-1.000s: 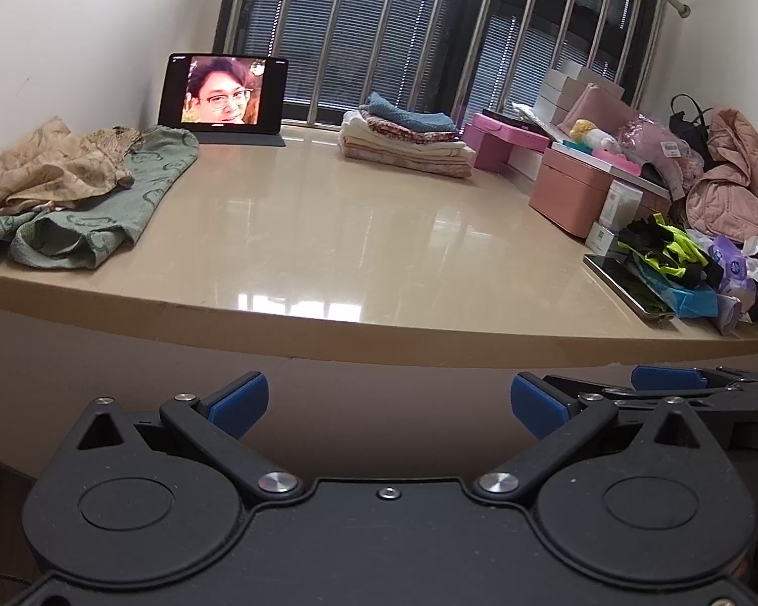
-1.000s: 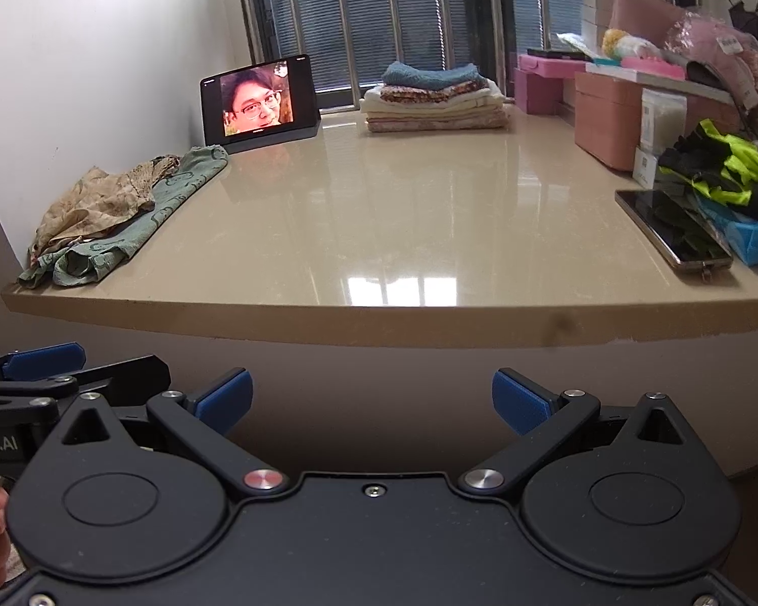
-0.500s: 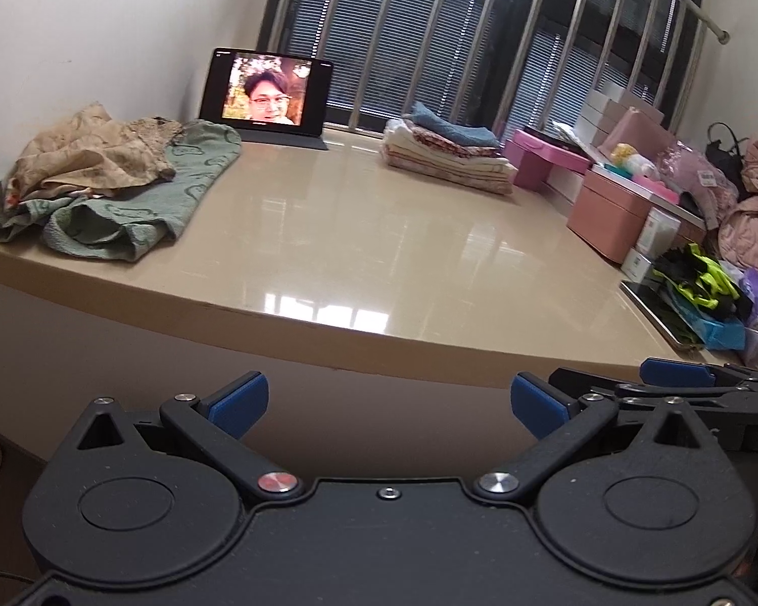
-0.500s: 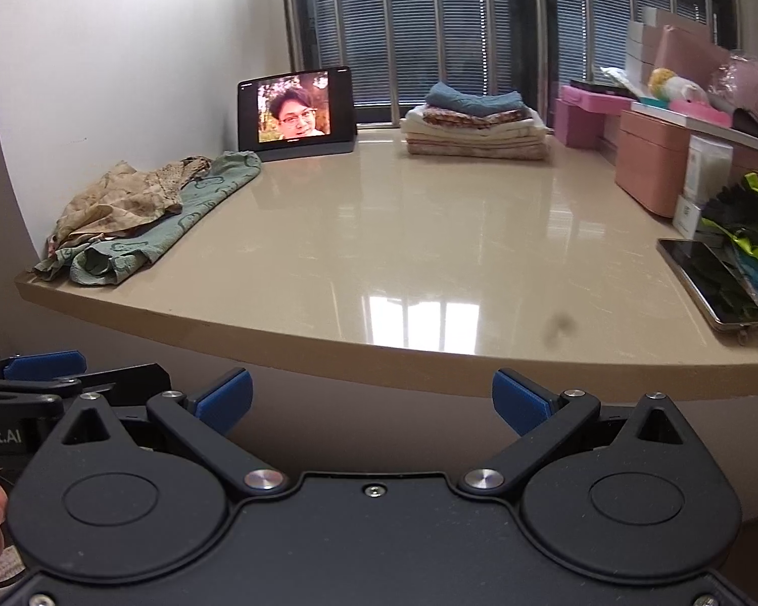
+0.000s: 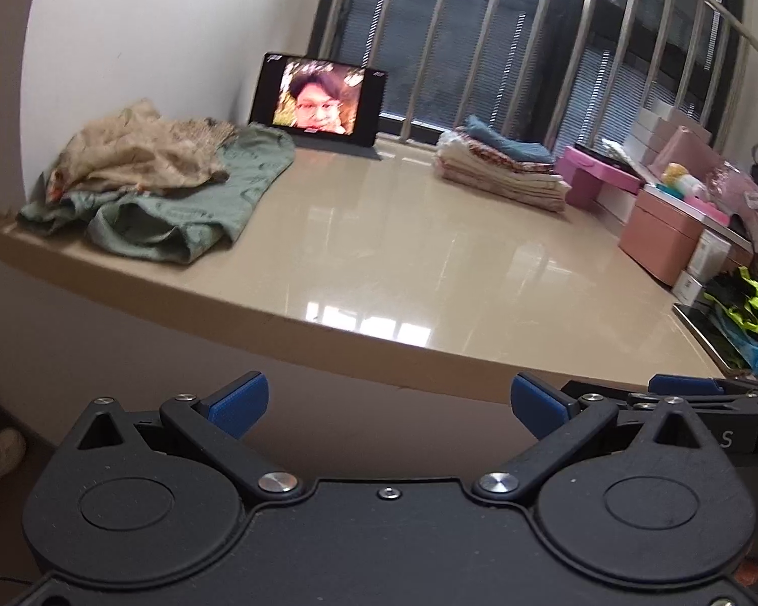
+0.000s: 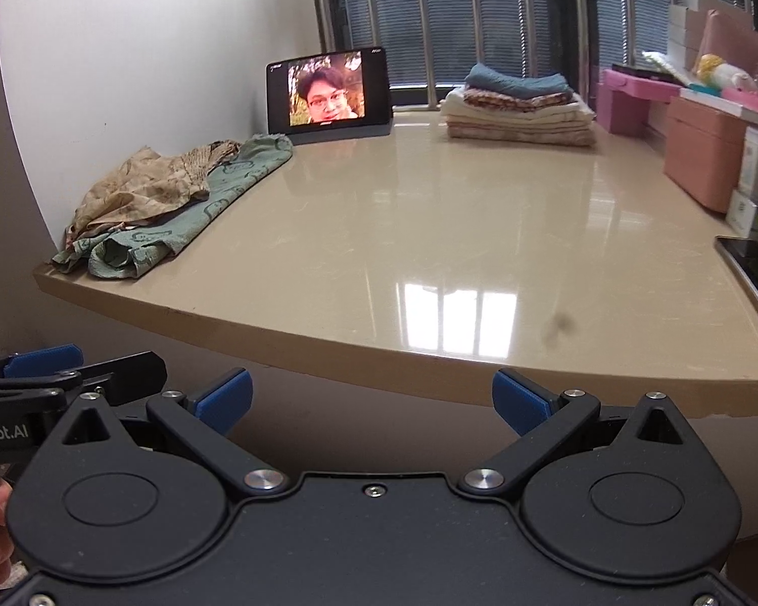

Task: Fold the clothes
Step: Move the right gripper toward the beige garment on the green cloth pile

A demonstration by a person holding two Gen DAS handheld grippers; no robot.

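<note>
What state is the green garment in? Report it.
Unfolded: the green garment lies crumpled at the table's left edge, a tan garment heaped on it.

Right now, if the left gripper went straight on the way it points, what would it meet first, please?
Probably the front edge of the table, which lies dead ahead of the open left gripper. Depth is unclear; slightly higher, it would pass over bare tabletop.

Wall (image 6: 151, 50): plain white.
Window (image 6: 480, 10): barred, blinds down.
Counter (image 6: 429, 232): glossy beige, reflecting window light.
</note>
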